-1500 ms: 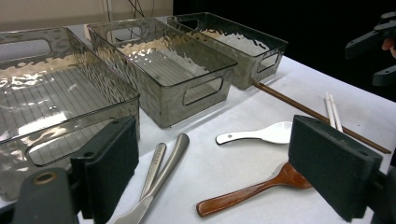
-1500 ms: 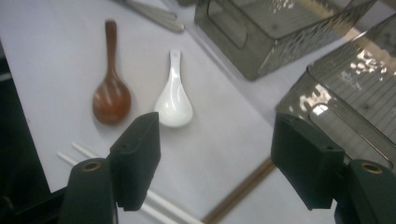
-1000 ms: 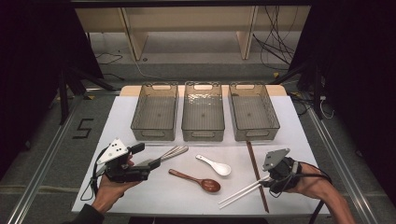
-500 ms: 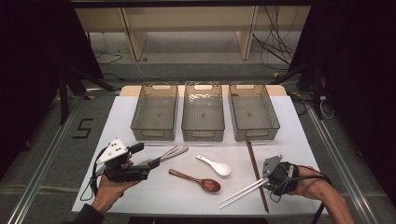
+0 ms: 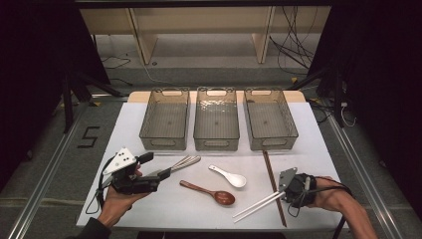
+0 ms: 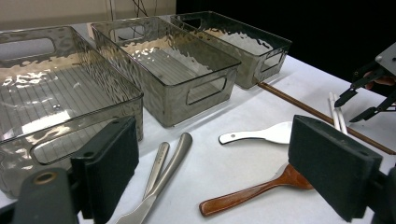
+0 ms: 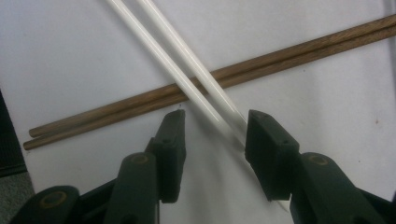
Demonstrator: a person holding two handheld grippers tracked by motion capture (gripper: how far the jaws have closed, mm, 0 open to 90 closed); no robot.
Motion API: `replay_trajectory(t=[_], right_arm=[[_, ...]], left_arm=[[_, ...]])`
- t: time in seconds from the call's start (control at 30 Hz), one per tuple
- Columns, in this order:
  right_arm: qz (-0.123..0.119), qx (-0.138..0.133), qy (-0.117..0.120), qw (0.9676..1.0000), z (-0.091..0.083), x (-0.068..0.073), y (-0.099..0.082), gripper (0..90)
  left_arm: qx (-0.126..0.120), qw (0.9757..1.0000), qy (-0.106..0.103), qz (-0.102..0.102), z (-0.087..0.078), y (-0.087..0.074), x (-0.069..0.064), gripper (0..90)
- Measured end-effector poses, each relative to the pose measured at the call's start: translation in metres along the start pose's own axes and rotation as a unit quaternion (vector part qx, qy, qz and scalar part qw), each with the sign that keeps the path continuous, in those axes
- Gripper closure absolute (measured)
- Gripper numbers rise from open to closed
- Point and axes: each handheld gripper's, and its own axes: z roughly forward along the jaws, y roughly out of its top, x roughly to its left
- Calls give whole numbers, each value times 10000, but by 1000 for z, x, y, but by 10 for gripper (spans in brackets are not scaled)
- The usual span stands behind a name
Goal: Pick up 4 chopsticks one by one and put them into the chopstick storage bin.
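Observation:
My right gripper (image 7: 212, 135) points down at the table's front right, and its jaws have just been closing. The pair of white chopsticks (image 7: 187, 70) runs between them, close to the right pad (image 7: 268, 149) and apart from the left one, so the gripper is open. The white pair lies crossed over a pair of brown wooden chopsticks (image 7: 280, 56). In the high view the right gripper (image 5: 281, 193) sits at the white chopsticks' (image 5: 256, 205) right end. My left gripper (image 5: 158, 166) rests open at the front left with nothing in it, next to two metal utensil handles (image 5: 184, 162).
Three clear ribbed bins (image 5: 166, 119) (image 5: 216, 119) (image 5: 271, 119) stand in a row across the back. A white ceramic spoon (image 5: 228, 176) and a brown wooden spoon (image 5: 209, 191) lie mid-table. The brown chopsticks (image 5: 272, 181) run front to back at the right.
The right gripper has sunk slightly toward the white chopsticks' end and its jaws have narrowed around them. The left gripper and the utensils have not moved.

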Motion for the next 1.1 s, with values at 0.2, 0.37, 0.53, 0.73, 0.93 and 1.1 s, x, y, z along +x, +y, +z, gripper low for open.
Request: replay_trajectory(t=[0.2, 0.37, 0.53, 0.73, 0.93, 1.1], right_arm=[[-75, 106, 29, 9999, 1, 1, 0, 593], [-160, 144, 53, 9998, 1, 2, 0, 621], [-267, 345, 53, 9990, 2, 4, 0, 647], [-414, 504, 59, 9979, 3, 5, -2, 699], [-618, 525, 113, 9966, 3, 8, -2, 757], [-777, 537, 169, 9954, 3, 9, -2, 806]], left_arm=[[-5, 10000, 9, 6, 0, 0, 0, 156], [-7, 10000, 10, 8, 0, 0, 0, 156], [-32, 10000, 19, 12, 0, 1, 0, 156], [-54, 10000, 29, -13, 0, 1, 0, 156], [-55, 10000, 35, -14, 0, 1, 0, 156], [-54, 10000, 38, -9, 0, 1, 0, 156]])
